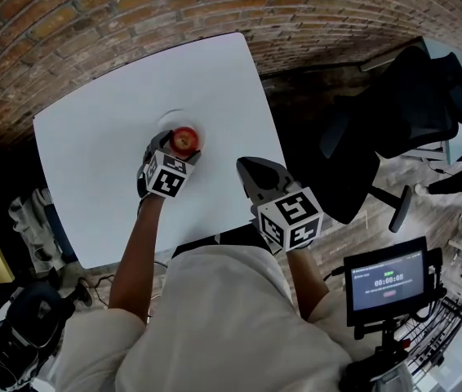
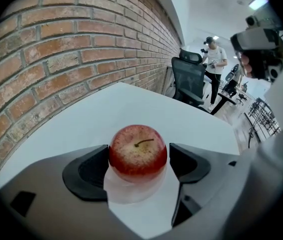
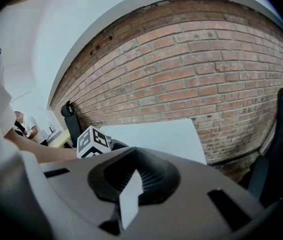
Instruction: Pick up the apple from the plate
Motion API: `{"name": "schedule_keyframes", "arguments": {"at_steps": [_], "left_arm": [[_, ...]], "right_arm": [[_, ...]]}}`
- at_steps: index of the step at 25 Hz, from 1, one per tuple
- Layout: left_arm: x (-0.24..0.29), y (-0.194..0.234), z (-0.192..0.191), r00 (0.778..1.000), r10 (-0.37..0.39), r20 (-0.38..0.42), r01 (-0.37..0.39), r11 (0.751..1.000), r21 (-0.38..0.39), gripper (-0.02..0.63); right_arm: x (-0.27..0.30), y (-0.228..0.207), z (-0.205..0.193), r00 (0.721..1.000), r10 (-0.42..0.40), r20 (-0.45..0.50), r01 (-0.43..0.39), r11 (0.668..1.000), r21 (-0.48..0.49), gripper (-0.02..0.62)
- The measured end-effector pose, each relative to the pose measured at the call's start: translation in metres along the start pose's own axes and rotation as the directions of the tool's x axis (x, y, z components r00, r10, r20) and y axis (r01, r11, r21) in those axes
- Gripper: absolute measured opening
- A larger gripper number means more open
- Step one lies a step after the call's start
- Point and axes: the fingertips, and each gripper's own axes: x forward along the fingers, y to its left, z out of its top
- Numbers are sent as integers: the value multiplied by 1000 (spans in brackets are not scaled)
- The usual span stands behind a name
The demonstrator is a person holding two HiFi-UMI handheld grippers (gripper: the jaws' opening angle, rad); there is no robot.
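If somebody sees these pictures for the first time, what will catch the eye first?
A red apple sits on a clear plate near the middle of the white table. The left gripper has its jaws close on both sides of it; whether they press it is unclear. The right gripper hangs shut and empty by the table's near right corner.

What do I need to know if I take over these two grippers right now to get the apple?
Left gripper: jaws apart, one on each side of the apple and very close. A thin gap shows on one side, so it does not look clamped.
Right gripper: shut, empty, away from the apple.
The apple sits stem up on the clear plate on the white table.
Done: left gripper lined up round the apple.
Left: squeeze, then lift it off the plate.
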Motion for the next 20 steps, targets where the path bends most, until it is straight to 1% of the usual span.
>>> {"name": "schedule_keyframes", "arguments": {"at_steps": [9,20], "left_arm": [[2,5,-1,999,35,-1,-35,999,5,371],[1,3,2,998,54,-14,-54,998,25,371]], "right_arm": [[0,-2,-2,1000,-4,-4,4,1000,3,3],[-4,-3,1,1000,-1,2,1,1000,-2,3]]}}
